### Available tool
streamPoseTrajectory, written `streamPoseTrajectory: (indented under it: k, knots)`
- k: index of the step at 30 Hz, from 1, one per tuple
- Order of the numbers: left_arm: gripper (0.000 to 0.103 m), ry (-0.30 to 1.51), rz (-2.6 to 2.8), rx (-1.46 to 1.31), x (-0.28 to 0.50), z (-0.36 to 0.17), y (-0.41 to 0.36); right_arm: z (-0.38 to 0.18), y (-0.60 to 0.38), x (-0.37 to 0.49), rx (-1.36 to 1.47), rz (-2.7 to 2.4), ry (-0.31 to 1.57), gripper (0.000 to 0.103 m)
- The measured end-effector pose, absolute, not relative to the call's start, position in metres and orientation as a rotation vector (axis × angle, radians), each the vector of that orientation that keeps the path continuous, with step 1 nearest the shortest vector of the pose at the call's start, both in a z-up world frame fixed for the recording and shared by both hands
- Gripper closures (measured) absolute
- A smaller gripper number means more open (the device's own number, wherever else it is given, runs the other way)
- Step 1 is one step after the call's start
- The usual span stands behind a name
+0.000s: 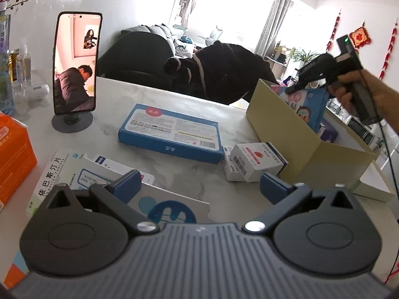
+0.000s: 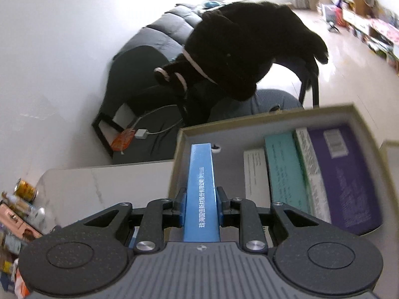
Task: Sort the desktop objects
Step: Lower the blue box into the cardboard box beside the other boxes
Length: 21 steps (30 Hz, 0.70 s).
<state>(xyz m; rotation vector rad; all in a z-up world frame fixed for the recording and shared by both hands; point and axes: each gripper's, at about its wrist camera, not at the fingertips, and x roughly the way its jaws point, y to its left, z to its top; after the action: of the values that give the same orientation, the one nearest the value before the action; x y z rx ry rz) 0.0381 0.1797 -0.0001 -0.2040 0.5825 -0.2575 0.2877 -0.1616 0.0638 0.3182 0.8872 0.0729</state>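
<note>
My left gripper (image 1: 199, 182) is open and empty, low over the marble table (image 1: 154, 99), just above a white-and-blue medicine box (image 1: 74, 174). A flat blue box (image 1: 172, 133) and a small white box (image 1: 256, 162) lie ahead of it. My right gripper (image 2: 201, 203) is shut on a blue box (image 2: 202, 189), held on edge over the beige cardboard box (image 2: 274, 119). From the left wrist view, the right gripper (image 1: 294, 88) holds that box (image 1: 306, 104) inside the beige box (image 1: 274, 114). White, teal and purple boxes (image 2: 344, 174) lie inside.
A phone on a round stand (image 1: 76, 64) is at the back left, with bottles (image 1: 22, 62) beside it. An orange box (image 1: 13, 157) is at the left edge. A chair with a black garment (image 1: 224, 67) stands behind the table.
</note>
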Motion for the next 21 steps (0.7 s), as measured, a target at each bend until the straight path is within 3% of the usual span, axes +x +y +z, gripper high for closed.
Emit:
streamPoseTrajectory:
  k: [21]
  knots:
    - [0.000, 0.588, -0.274, -0.197, 0.038, -0.001, 0.171, 0.044, -0.157, 0.279, 0.388, 0.164, 0.954, 0.070]
